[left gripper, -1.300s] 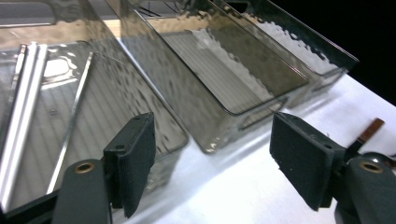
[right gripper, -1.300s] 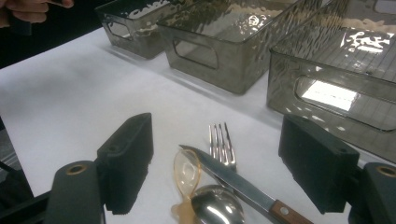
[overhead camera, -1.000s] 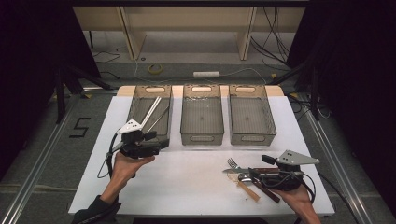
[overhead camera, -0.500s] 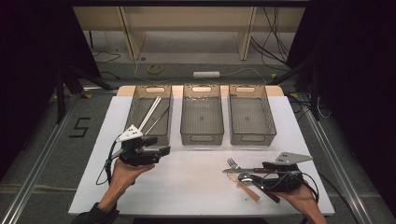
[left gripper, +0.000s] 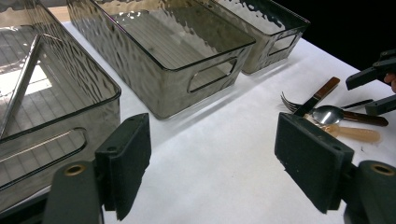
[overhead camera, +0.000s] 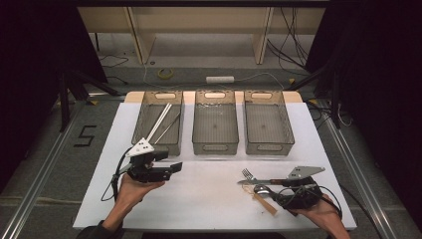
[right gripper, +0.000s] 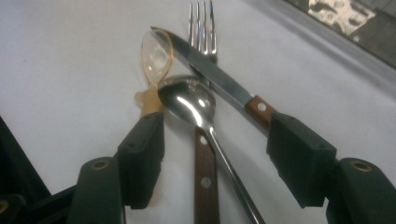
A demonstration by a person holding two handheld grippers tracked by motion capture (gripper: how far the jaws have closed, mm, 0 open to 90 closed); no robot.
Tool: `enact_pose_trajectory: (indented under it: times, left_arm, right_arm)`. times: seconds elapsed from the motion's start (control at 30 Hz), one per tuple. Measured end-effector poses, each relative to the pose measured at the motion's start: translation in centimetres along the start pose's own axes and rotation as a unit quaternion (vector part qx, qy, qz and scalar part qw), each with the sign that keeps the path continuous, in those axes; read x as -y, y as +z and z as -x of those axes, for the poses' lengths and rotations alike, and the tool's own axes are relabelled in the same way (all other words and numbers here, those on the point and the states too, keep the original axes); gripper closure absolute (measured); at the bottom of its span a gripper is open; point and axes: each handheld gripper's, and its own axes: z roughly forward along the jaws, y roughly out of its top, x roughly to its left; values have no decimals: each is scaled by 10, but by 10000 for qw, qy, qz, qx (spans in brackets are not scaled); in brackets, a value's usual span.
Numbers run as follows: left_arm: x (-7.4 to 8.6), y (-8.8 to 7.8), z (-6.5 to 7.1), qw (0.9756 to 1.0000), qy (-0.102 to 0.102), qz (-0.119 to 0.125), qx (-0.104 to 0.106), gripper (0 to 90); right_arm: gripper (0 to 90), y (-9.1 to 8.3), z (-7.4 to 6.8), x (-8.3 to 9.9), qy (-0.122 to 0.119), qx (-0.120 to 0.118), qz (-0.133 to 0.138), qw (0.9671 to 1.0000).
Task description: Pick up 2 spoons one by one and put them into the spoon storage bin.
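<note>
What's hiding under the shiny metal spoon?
Under the metal spoon lies a wooden fork handle, its tines poking out beyond the knife. An orange plastic spoon sits beside it. The fork's neck is covered by the spoon bowl and the knife.

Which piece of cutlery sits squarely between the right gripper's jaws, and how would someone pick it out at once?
Start at the white table, then its near right corner, where a small cutlery heap lies before the right gripper. There, find the metal spoon. Unlike the knife and fork, it has a round shiny bowl, and unlike the translucent amber spoon, it is steel.
</note>
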Motion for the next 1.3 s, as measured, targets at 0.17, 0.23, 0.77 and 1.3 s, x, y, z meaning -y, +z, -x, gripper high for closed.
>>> enact_pose_trajectory:
  times: [0.17, 0.23, 0.77, 1.3]
  left_arm:
    - [1, 2, 3, 10000, 22, -22, 22, 264]
    - [1, 2, 4, 10000, 43, -7, 8, 264]
    - [6, -4, 8, 9999, 83, 119, 38, 258]
    - [9, -9, 11, 9994, 57, 306, 168, 250]
  right_arm:
    - [402, -1, 5, 7, 71, -41, -195, 9998]
    - [412, -1, 8, 9, 101, -45, -226, 9997]
    - [527, -6, 17, 17, -4, 110, -793, 9968]
    - [663, 2, 20, 15, -227, 117, -1051, 9941]
